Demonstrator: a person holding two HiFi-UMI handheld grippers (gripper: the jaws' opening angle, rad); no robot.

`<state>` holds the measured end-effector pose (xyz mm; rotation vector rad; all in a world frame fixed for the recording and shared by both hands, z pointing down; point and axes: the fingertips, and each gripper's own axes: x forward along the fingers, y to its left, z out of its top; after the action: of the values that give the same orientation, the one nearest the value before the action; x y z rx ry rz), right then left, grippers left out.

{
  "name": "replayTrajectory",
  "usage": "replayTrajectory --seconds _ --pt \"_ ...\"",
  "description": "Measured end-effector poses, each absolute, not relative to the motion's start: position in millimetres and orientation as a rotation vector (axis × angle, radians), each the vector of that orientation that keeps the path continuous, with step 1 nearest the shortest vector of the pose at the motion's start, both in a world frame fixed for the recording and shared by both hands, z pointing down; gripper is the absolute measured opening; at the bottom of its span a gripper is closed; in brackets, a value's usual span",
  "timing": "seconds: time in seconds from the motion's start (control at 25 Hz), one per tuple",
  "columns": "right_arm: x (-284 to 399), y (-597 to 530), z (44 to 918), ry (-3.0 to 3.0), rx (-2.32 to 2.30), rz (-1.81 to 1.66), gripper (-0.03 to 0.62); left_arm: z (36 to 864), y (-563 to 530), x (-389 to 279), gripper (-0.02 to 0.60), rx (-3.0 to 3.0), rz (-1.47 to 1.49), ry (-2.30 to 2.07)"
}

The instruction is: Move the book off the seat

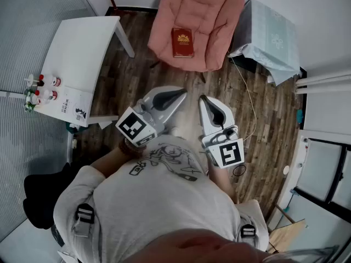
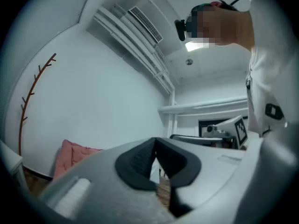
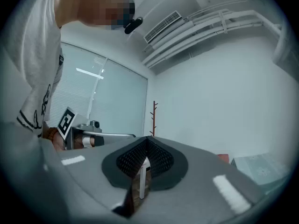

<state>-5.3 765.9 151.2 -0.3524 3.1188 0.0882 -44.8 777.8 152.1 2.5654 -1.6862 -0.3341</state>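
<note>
A dark red book [image 1: 182, 42] with gold print lies flat on the seat of a pink cushioned chair [image 1: 211, 15] at the top middle of the head view. My left gripper [image 1: 181, 95] is held in front of my chest, shut and empty, well short of the chair. My right gripper [image 1: 204, 100] sits beside it, also shut with nothing in it. In the left gripper view the shut jaws [image 2: 156, 146] point slightly upward at a white wall, with the pink chair [image 2: 70, 155] low at the left. The right gripper view shows shut jaws [image 3: 147, 146] and the wall.
A white table [image 1: 82, 53] with small bottles [image 1: 41, 89] stands at the left. A cabinet under a pale green cloth [image 1: 271, 37] stands right of the chair. A thin cable [image 1: 249, 100] trails over the wooden floor [image 1: 137, 75]. A bare coat stand [image 3: 153, 118] rises by the wall.
</note>
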Motion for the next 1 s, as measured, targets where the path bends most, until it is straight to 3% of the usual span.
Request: replayTrajectory --seconds 1.0 --pt "54 746 164 3.096 -0.353 -0.022 0.006 173 760 18 0.003 2.535 -0.309 -1.684"
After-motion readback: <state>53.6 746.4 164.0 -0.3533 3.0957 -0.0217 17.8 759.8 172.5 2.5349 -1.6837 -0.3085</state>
